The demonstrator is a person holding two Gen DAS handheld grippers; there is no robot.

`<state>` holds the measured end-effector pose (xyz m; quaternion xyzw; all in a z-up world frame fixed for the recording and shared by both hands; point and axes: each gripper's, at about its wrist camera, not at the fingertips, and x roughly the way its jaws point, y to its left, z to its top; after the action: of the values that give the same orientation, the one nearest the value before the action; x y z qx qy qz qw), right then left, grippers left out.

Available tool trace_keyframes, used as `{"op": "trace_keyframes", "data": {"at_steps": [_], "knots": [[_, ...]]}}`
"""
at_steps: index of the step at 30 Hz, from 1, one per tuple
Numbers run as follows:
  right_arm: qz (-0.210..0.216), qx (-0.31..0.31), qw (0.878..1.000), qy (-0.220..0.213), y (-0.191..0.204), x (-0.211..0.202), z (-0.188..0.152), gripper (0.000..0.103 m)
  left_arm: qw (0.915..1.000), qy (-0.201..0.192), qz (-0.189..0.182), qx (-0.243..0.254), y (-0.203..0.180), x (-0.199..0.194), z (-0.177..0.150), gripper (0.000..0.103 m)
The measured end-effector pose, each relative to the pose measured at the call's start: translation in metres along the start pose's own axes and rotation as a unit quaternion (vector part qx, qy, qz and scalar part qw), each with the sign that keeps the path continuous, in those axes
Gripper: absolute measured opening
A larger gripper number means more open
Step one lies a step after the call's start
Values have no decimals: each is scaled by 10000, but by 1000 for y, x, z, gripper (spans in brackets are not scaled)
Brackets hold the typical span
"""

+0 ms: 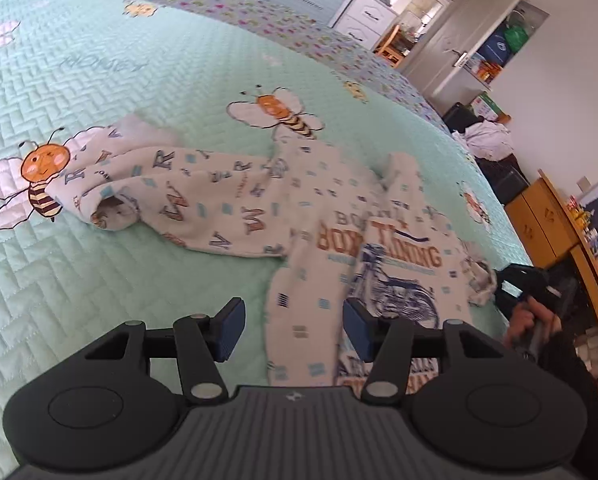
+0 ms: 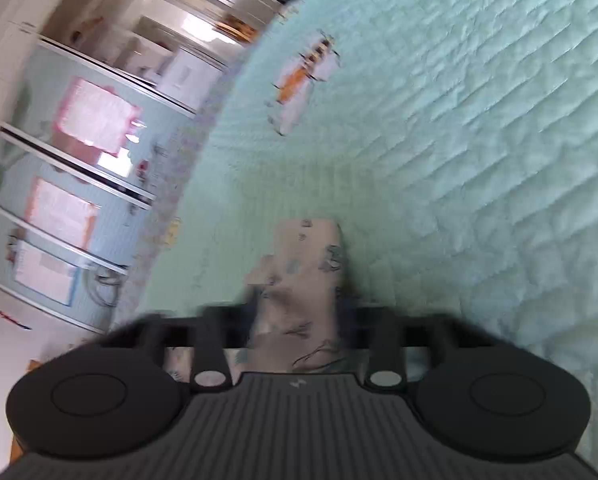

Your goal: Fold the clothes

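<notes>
Small printed top (image 1: 339, 240) lies spread on the green bedspread (image 1: 99, 320), front up, motorbike print showing, one sleeve (image 1: 147, 192) trailing off to the left over a bee picture. Thin knit by the look: light, limp, no stiffness at all. Expect it to sag and bunch wherever you lift it, and to drag the rest along the quilting. Hems, cuffs and shoulder seams are your best holds; a pinch in mid-cloth will only pull up a peak.

Your left gripper (image 1: 293, 328) stands about half open, pads apart and clear. The bottom edge of the top lies between and under them, not pinched.

Your right gripper (image 2: 299, 316) is blurred in its own view, but a strip of the same cloth runs up through its jaws and looks nipped tight. From the left camera it sits at the far right edge of the top (image 1: 511, 292), hand (image 1: 527, 320) on the handle, cloth gathered at its tips.

Wardrobe (image 1: 379, 12) and open door (image 1: 459, 40) stand beyond the bed.
</notes>
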<state>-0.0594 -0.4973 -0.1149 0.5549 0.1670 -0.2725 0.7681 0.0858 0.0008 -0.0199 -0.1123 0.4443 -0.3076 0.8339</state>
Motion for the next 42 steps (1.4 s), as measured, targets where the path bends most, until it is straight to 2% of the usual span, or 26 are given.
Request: {"op": "trace_keyframes", "data": {"at_steps": [1, 3, 4, 6, 7, 8, 10, 11, 13, 15, 18, 21, 24, 26, 28, 32, 33, 34, 35, 36, 37, 38, 40, 42], "knots": [[40, -35, 9999, -151, 1, -11, 4, 1, 10000, -22, -7, 59, -4, -5, -3, 58], [352, -239, 9962, -759, -1, -51, 14, 1, 9999, -57, 29, 78, -4, -14, -8, 60], [566, -373, 9911, -1142, -5, -76, 20, 1, 10000, -58, 44, 38, -1, -16, -10, 60], [727, -386, 9819, -1709, -25, -121, 35, 2, 10000, -31, 66, -64, 5, -18, -14, 60], [781, -368, 9765, -1973, -36, -143, 42, 8, 9999, -2, 47, -119, 7, -16, -15, 60], [583, -247, 9756, -2104, -52, -162, 51, 27, 9998, 38, 5, -186, 10, -13, -17, 60], [93, -82, 9767, -2143, -77, -190, 54, 49, 9993, 91, -82, -354, 13, -6, -19, 60], [-21, -147, 9776, -2099, -85, -199, 50, 52, 9990, 88, -135, -414, 13, -4, -20, 60], [-94, -279, 9796, -1986, -95, -213, 33, 53, 9988, 57, -163, -454, 14, 0, -19, 60], [17, -259, 9824, -1848, -103, -216, 9, 56, 9986, 25, -116, -513, 18, 3, -17, 60], [337, -13, 9899, -1378, -106, -197, -30, 58, 9974, -20, -30, -716, 31, 7, -9, 60], [625, -28, 9952, -747, -83, -163, -60, 58, 9916, -24, -146, -1285, 57, 15, 2, 60], [805, -452, 9953, -292, -49, -140, -88, 58, 9825, -113, -158, -1850, 82, 22, 10, 60], [904, -673, 9936, -91, -32, -135, -99, 58, 9730, -156, -220, -2291, 101, 31, 15, 63], [1005, -866, 9911, 107, -17, -130, -110, 59, 9575, -126, -461, -2845, 119, 46, 18, 68], [819, -903, 9921, 309, -12, -130, -120, 61, 9186, -292, -1134, -3776, 145, 78, 29, 70], [758, -865, 9928, 336, -13, -130, -120, 61, 9150, -376, -1169, -3843, 147, 82, 36, 67], [698, -826, 9935, 357, -14, -129, -120, 61, 9169, -450, -1116, -3805, 148, 84, 43, 63], [666, -807, 9939, 359, -17, -132, -122, 61, 9230, -487, -977, -3691, 148, 86, 52, 58], [627, -821, 9940, 347, -18, -136, -123, 61, 9296, -537, -801, -3556, 148, 85, 61, 40], [557, -856, 9942, 328, -17, -139, -123, 61, 9373, -648, -561, -3377, 148, 79, 70, 12], [466, -894, 9945, 293, -17, -142, -122, 62, 9433, -869, -321, -3186, 148, 67, 78, 4], [331, -944, 9947, 222, -17, -145, -120, 66, 9473, -1438, 30, -2864, 149, 32, 89, 5], [306, -950, 9949, 175, -18, -145, -118, 68, 9473, -1934, 274, -2538, 150, -7, 97, 5]]}}
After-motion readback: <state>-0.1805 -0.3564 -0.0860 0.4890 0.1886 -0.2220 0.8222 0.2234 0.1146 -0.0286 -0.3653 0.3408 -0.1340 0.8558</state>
